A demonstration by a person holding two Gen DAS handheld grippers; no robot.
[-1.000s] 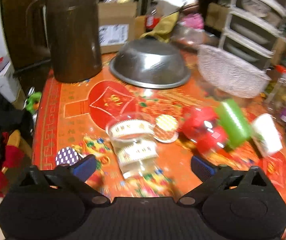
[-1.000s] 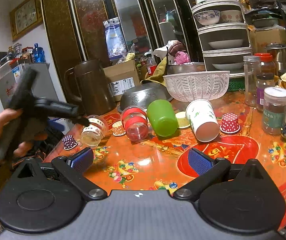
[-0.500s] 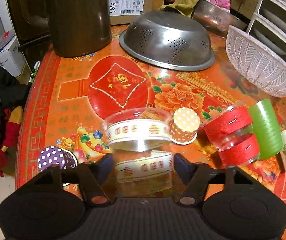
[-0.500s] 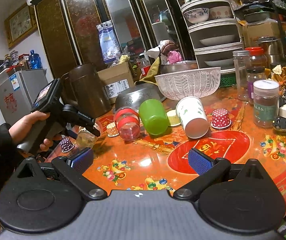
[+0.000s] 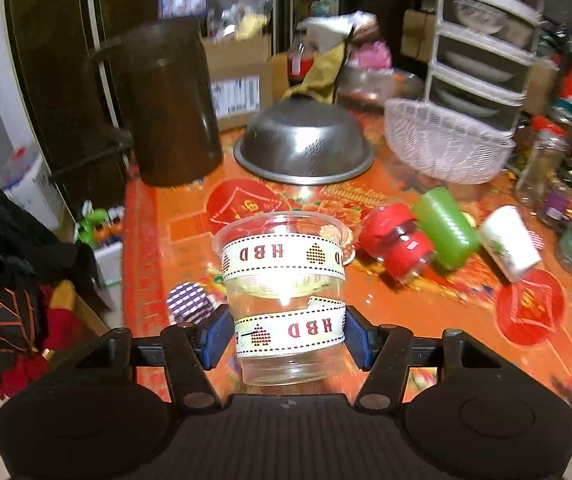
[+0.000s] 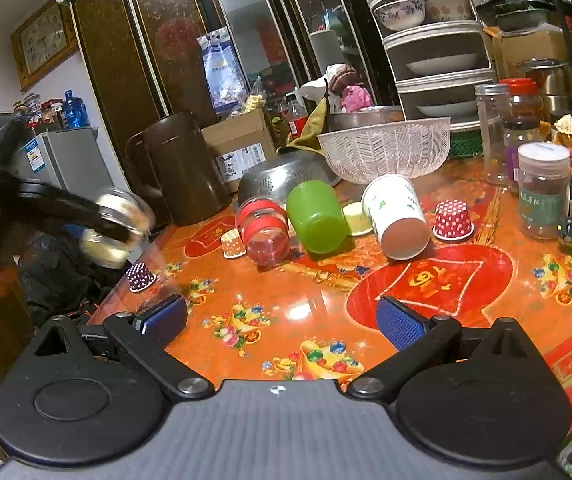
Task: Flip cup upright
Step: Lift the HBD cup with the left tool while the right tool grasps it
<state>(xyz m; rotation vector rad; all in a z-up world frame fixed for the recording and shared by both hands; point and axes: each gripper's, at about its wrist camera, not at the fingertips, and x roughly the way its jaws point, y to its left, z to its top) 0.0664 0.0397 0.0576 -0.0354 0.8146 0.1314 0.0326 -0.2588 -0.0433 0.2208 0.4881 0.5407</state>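
My left gripper [image 5: 286, 336] is shut on a clear plastic cup [image 5: 286, 276] with two white "HBD" ribbon bands, gripping its lower band. The cup is lifted off the orange table [image 5: 158, 240], mouth pointing up and away from the camera. In the right wrist view the same cup [image 6: 116, 226] is blurred, held in the air at the far left above the table edge. My right gripper [image 6: 282, 322] is open and empty above the table's front. Lying on their sides are a red-banded clear cup [image 6: 264, 228], a green cup [image 6: 316, 218] and a white paper cup [image 6: 396, 216].
A brown jug [image 6: 182, 168], an upturned steel colander [image 5: 304, 148] and a white mesh basket [image 6: 386, 150] stand at the back. Small cupcake liners [image 6: 452, 220] dot the table. Jars [image 6: 542, 192] stand at the right. A dish rack [image 6: 438, 44] is behind.
My left gripper closed around the ribbon cup, lifted it off the table and turned it mouth-up. My right gripper stayed open and shifted only slightly.
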